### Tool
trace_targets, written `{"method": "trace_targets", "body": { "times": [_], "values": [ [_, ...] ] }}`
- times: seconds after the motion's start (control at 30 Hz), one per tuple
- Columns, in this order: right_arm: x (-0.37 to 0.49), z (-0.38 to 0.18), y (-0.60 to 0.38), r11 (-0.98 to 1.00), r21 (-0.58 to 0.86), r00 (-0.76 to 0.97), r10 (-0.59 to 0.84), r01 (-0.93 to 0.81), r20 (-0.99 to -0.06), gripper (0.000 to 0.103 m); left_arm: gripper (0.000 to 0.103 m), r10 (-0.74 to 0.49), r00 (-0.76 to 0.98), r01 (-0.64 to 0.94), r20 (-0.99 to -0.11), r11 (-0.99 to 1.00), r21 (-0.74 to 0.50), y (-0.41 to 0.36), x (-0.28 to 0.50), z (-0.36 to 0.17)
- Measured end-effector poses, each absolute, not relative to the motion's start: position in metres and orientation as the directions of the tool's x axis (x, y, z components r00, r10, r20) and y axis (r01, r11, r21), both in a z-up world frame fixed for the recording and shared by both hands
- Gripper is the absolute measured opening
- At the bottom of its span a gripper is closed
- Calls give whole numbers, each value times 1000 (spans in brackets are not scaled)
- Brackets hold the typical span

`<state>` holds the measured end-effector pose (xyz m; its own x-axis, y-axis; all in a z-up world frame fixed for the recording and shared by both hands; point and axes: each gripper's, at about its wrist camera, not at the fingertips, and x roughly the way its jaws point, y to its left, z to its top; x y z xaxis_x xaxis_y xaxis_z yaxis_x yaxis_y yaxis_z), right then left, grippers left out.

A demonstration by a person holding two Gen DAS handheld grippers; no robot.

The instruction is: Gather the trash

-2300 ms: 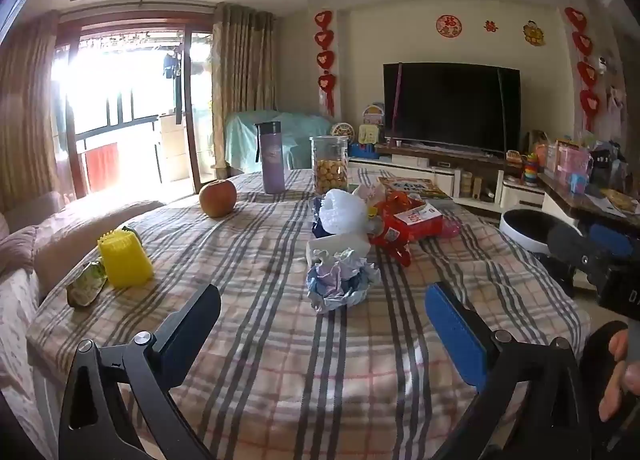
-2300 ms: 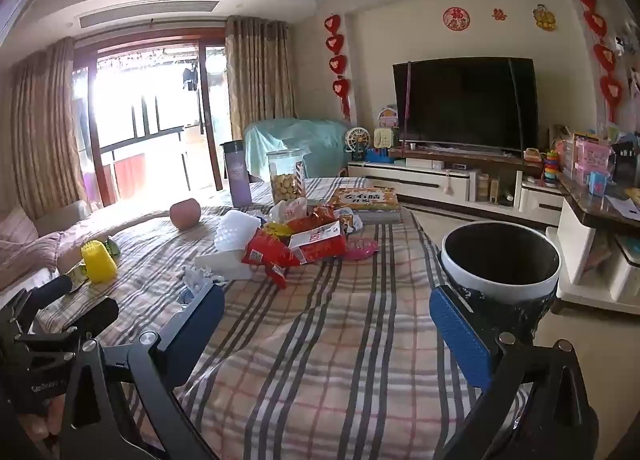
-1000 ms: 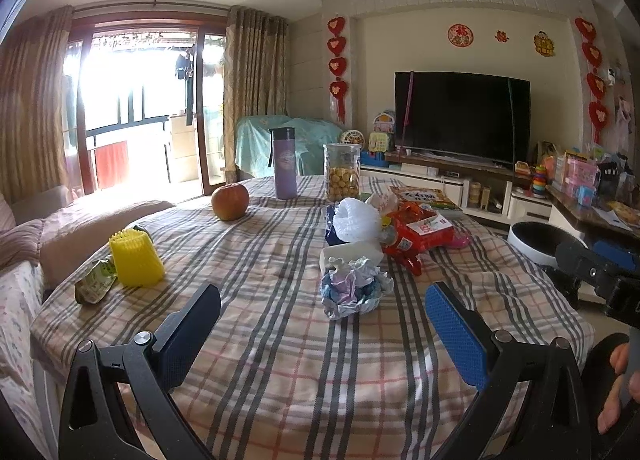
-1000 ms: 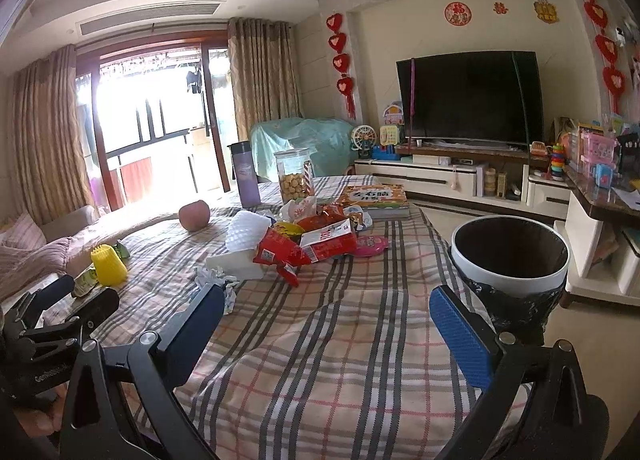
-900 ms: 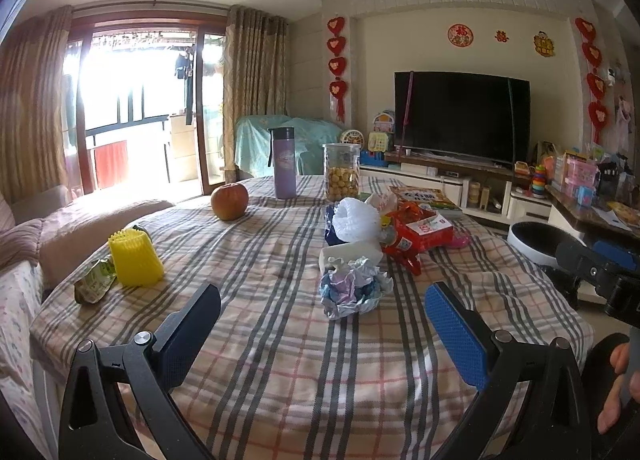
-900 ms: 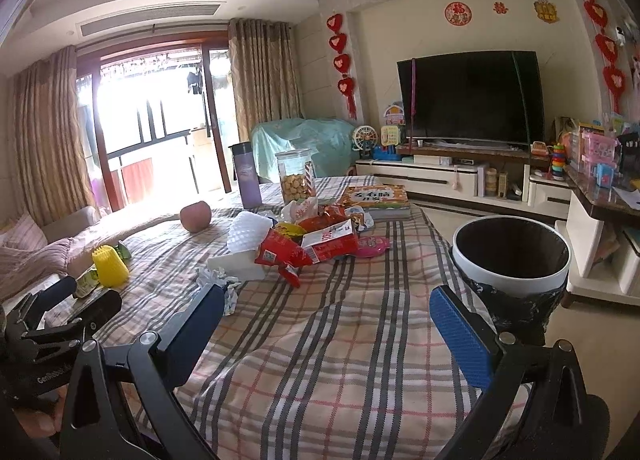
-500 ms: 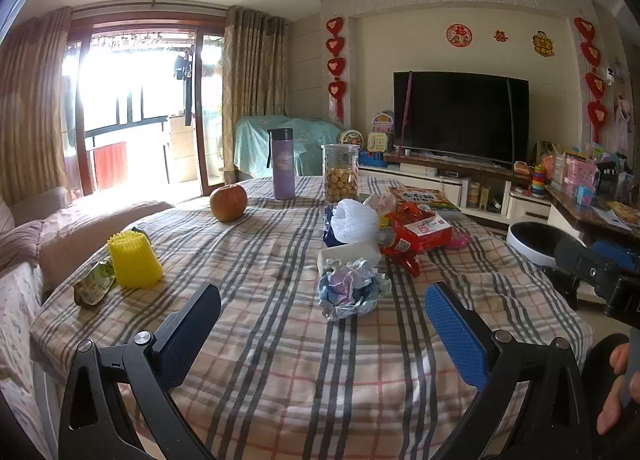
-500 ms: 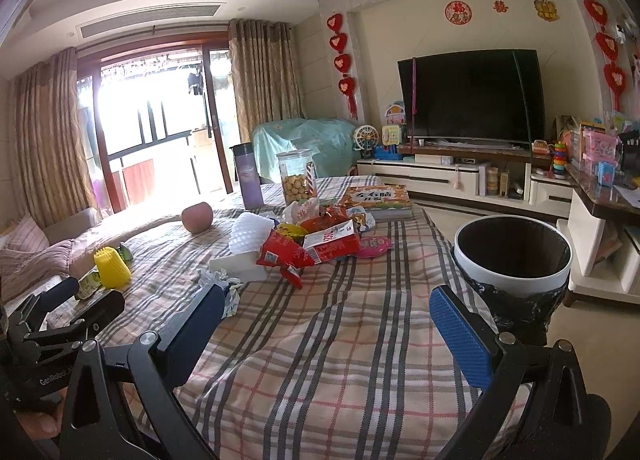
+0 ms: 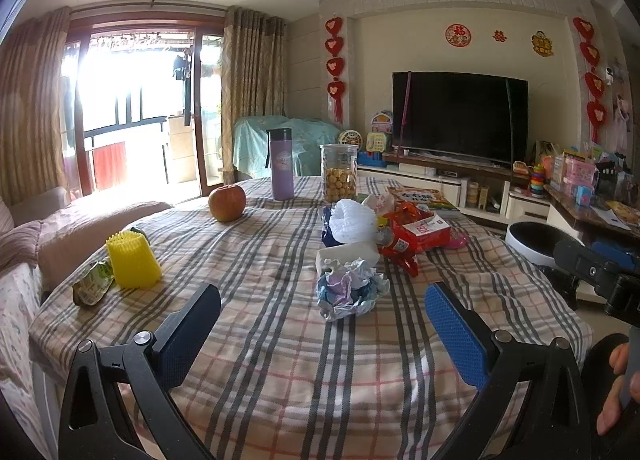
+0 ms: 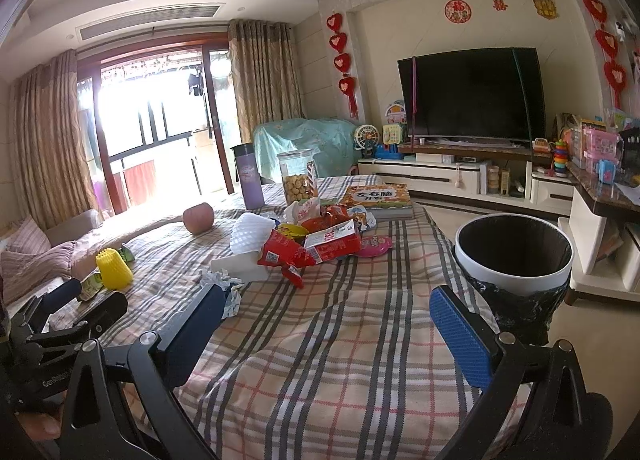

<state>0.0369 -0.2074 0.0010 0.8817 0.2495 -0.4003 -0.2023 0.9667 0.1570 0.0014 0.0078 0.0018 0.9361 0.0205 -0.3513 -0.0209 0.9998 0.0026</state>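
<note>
With both the left hand-held gripper (image 9: 322, 322) and the right hand-held gripper (image 10: 326, 326) released and empty over the bench (image 9: 280, 360), collecting has not begun: the paper wad (image 9: 350, 290) lies ahead of the left one, so next comes reaching, clenching, then carrying it to the bin (image 10: 514, 256) beside the bench.

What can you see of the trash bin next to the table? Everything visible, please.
The trash bin is round, with a white outer wall and a wide open top. A black liner bag covers its dark inside and bunches out below the white band, crinkled. It stands upright on the floor, off the right edge of the plaid-covered table; whether it touches the cloth cannot be told. No trash shows inside from the right wrist view. In the left wrist view only its white rim shows, partly hidden.
</note>
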Motion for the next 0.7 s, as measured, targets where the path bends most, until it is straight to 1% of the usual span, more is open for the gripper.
{"method": "trace_targets", "body": {
  "times": [0.47,0.6,0.7],
  "values": [
    [47,-4,-205,958,179,858,280,-222,-431,103,102,21,926,-23,-377,1000,-1,13,9,-4],
    [58,-7,-201,951,188,842,304,-244,-446,103,102,23,916,-26,-401,1000,-1,16,18,-8],
    [71,-12,-195,944,186,817,329,-272,-473,103,102,24,905,-30,-424,1000,-8,20,28,-12]
  ]
}}
